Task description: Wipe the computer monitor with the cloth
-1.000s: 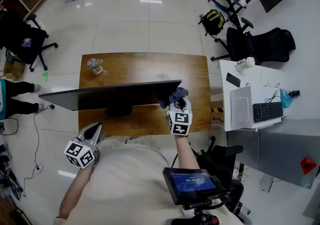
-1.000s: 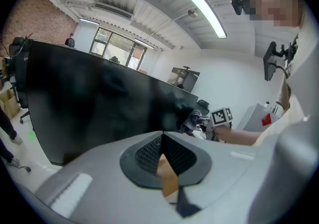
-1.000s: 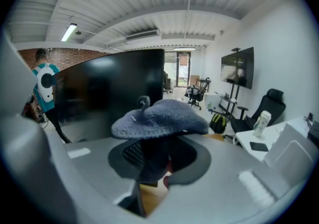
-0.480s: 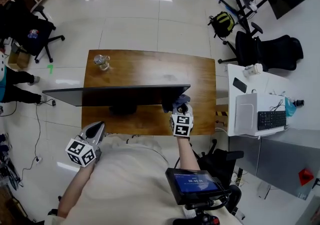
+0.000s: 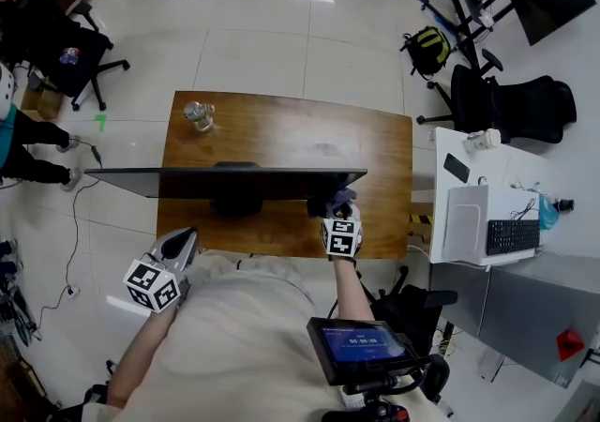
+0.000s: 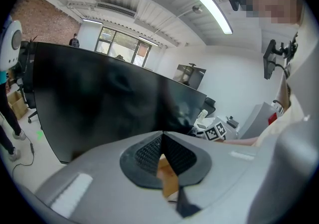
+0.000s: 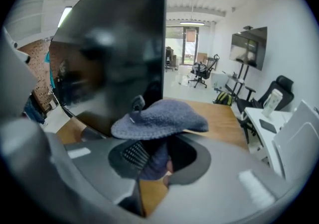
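right gripper (image 7: 153, 162) jaws clamped on blue cloth (image 7: 160, 118) | cloth at right end of monitor (image 5: 225, 182), contact unclear | monitor long axis runs left-right, so screen stretches leftward from cloth | left gripper (image 6: 162, 142) jaws together, empty, farther back

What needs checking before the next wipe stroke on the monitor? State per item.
1. Cloth clamped in right gripper: ok, jaws shut on a fold, the rest flops over the top.
2. Cloth pressed on monitor: cannot tell; it sits at the screen's right edge.
3. Left gripper out of the way: ok, shut, empty, held back from the table.
4. Monitor upright: ok.
5. Bottle clear of the path: ok, behind the monitor, apart from it.
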Demonstrator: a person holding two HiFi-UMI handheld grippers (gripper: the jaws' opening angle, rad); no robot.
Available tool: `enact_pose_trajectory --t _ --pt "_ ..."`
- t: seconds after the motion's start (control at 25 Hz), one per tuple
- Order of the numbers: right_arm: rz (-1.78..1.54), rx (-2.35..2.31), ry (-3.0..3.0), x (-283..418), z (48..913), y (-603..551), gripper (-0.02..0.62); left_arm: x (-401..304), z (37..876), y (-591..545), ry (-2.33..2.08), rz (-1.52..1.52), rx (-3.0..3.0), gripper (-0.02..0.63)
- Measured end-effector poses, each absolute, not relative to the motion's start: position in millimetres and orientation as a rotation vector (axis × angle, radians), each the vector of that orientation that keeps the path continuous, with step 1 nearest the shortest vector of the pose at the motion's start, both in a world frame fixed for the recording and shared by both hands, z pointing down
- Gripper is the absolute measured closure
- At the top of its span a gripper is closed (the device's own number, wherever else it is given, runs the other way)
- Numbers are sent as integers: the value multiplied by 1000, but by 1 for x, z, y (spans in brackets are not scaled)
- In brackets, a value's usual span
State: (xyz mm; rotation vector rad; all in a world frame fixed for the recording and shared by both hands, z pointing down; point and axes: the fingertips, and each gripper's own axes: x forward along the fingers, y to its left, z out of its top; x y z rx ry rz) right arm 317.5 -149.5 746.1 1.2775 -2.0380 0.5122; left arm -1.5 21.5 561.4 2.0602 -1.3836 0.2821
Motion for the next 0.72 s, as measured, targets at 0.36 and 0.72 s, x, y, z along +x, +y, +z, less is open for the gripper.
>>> enact_pose_trajectory --t 0.36,0.72 --pt "543 1175 -1981 320 794 -142 509 -11 562 24 -1410 283 2037 614" --pt "502 1062 -1949 319 834 -139 509 -22 564 34 -1431 282 2012 614"
